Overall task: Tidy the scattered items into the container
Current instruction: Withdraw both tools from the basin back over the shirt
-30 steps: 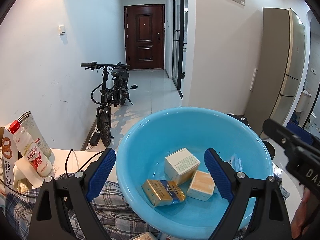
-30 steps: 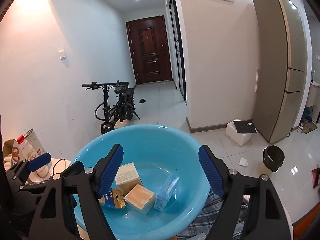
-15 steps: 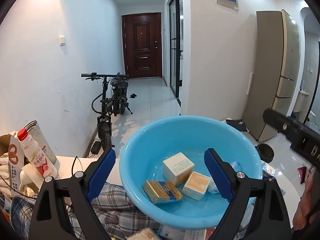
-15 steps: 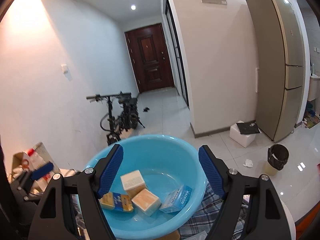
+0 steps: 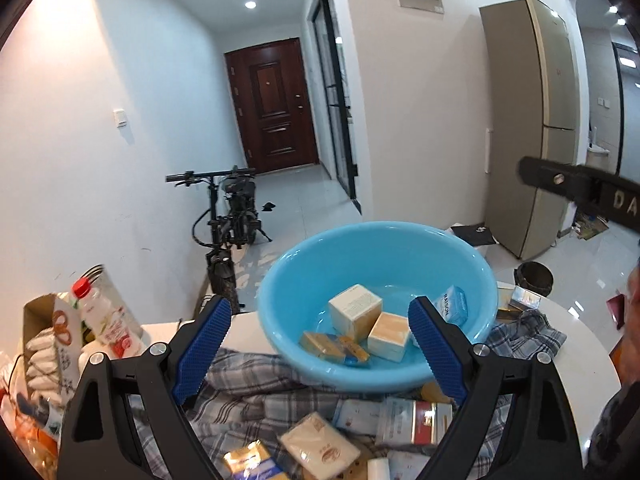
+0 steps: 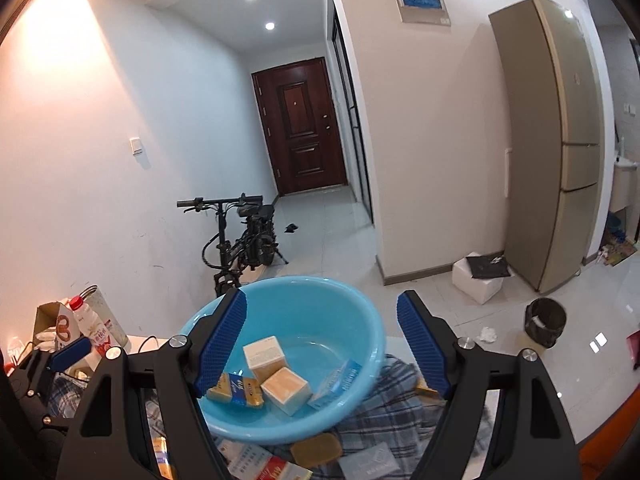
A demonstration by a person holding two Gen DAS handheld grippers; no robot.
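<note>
"RAISON" box (image 5: pixel 454 305) (pale blue) leans inside blue basin (image 5: pixel 472 276).

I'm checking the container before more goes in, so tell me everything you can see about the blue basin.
The blue basin is a round, glossy, light blue bowl, plastic by its look, upright on a plaid cloth on the table. Four small boxes lie inside: a white one, a cream cube, a gold and blue pack, and a pale blue carton leaning on the wall. Neither gripper touches it.
</note>
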